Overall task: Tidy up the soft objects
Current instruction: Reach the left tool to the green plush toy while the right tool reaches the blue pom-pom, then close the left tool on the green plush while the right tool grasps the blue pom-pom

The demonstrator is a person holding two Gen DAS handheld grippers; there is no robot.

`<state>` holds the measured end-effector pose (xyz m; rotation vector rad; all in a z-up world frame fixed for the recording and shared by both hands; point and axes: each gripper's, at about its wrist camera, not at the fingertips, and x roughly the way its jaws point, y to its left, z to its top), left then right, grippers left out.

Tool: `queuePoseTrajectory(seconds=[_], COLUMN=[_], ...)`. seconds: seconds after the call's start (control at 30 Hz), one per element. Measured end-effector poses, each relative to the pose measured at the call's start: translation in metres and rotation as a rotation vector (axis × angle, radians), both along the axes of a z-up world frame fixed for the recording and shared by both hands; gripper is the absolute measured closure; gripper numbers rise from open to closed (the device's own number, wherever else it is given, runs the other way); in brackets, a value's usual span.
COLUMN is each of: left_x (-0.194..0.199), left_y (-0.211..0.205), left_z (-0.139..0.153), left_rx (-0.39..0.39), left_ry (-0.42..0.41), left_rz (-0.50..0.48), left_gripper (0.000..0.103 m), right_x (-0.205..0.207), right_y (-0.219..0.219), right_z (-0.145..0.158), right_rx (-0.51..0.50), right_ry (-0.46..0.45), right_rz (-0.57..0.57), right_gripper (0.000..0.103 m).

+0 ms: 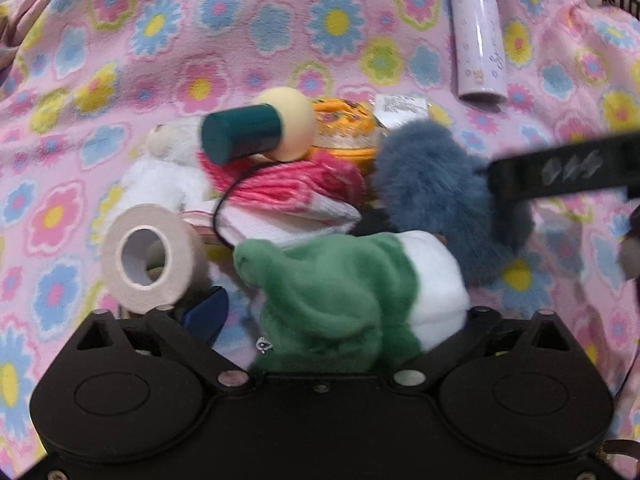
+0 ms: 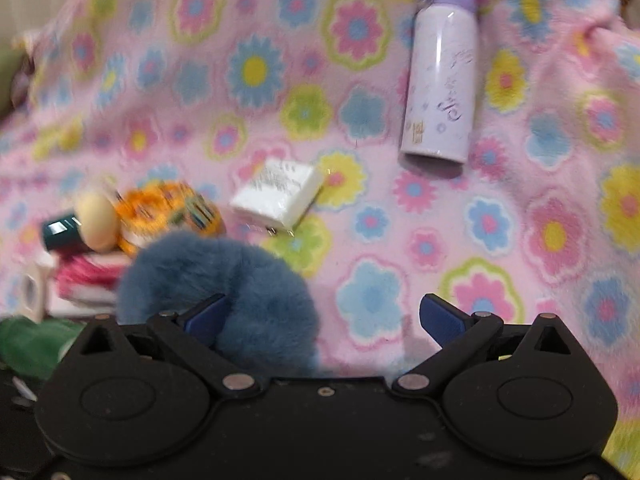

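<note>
Left gripper (image 1: pixel 320 312): green-and-white plush (image 1: pixel 352 292) sits between the jaws, looks clamped; right fingertip hidden, so not certain. Right gripper (image 2: pixel 320 320): jaws wide, left blue fingertip (image 2: pixel 206 314) touching the blue fur pom (image 2: pixel 224 288), probably lining up a grab. Soft stuff is heaped mid-blanket (image 2: pixel 520 240), likely a sorting pile; tape roll (image 1: pixel 148 256) at its left. Far right: lavender bottle (image 2: pixel 440 80) with cursive script, unreadable. White packet (image 2: pixel 280 196): print too blurred.
</note>
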<state>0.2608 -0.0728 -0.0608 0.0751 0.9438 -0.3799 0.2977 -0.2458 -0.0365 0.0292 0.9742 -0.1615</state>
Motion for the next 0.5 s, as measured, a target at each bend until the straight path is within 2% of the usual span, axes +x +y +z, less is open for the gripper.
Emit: queuePoseTrajectory(seconds=[0.2, 0.3, 0.5], left_x=[0.005, 0.003, -0.006], left_y=[0.024, 0.028, 0.025], left_z=[0.007, 0.008, 0.021], left_rx=[-0.115, -0.162, -0.178], left_ry=[0.061, 0.061, 0.009], left_rz=[0.022, 0.010, -0.024], left_gripper=[0.021, 0.036, 0.038], right_x=[0.005, 0.001, -0.021], right_y=[-0.009, -0.019, -0.038], right_z=[-0.009, -0.007, 0.005], right_rx=[-0.170, -0.231, -0.174], right_ry=[-0.026, -0.061, -0.133], right_rz=[-0.068, -0.137, -0.191], right_gripper=[0.002, 0.002, 0.002])
